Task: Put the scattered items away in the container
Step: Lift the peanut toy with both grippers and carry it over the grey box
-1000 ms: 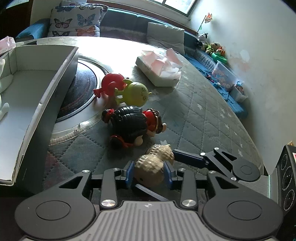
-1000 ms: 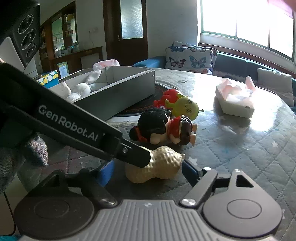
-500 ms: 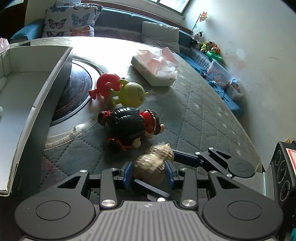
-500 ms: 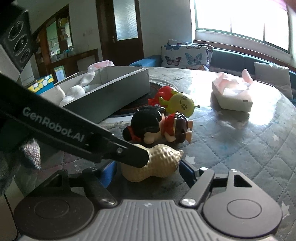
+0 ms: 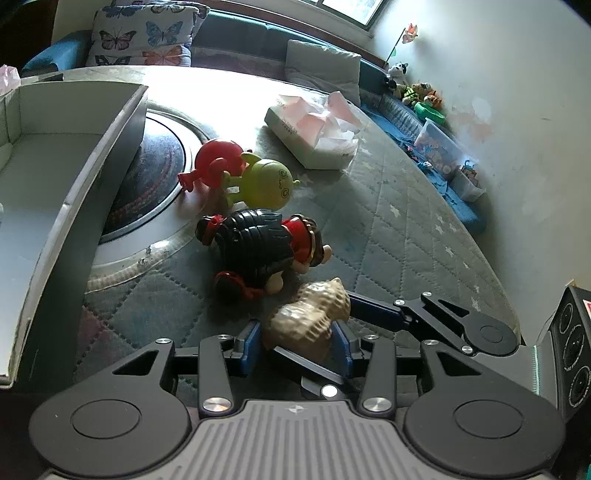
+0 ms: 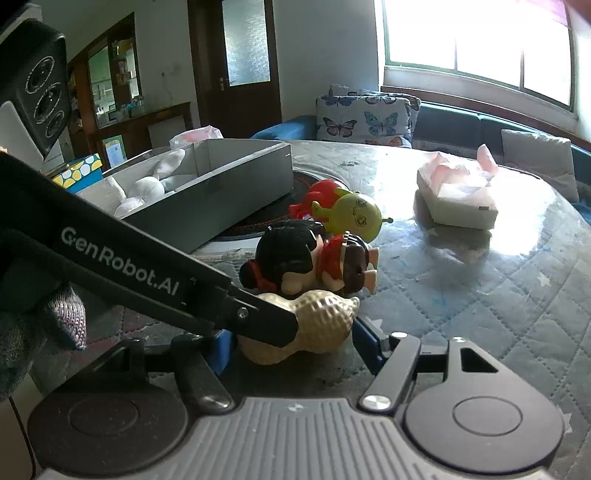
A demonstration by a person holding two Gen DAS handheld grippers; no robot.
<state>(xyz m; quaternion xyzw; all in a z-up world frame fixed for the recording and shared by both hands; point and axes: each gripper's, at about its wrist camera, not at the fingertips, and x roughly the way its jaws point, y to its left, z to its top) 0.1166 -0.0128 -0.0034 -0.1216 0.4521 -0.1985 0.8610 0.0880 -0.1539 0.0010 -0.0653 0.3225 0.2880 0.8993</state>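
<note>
A tan peanut-shaped toy lies on the quilted table and also shows in the right wrist view. My left gripper is shut on the peanut toy, its blue pads against both sides. My right gripper is open around the same toy, its fingers apart on either side. A black-haired doll in red lies just beyond, then a green round toy and a red toy. The grey open box stands to the left; in the right wrist view the box holds white plush items.
A tissue pack lies farther back on the table. A round dark inset plate sits beside the box. The table edge curves away on the right, with a sofa and cushions behind.
Both gripper views have shifted a little closer to the toys. The left gripper stays shut on the peanut toy and the right stays open around it.
</note>
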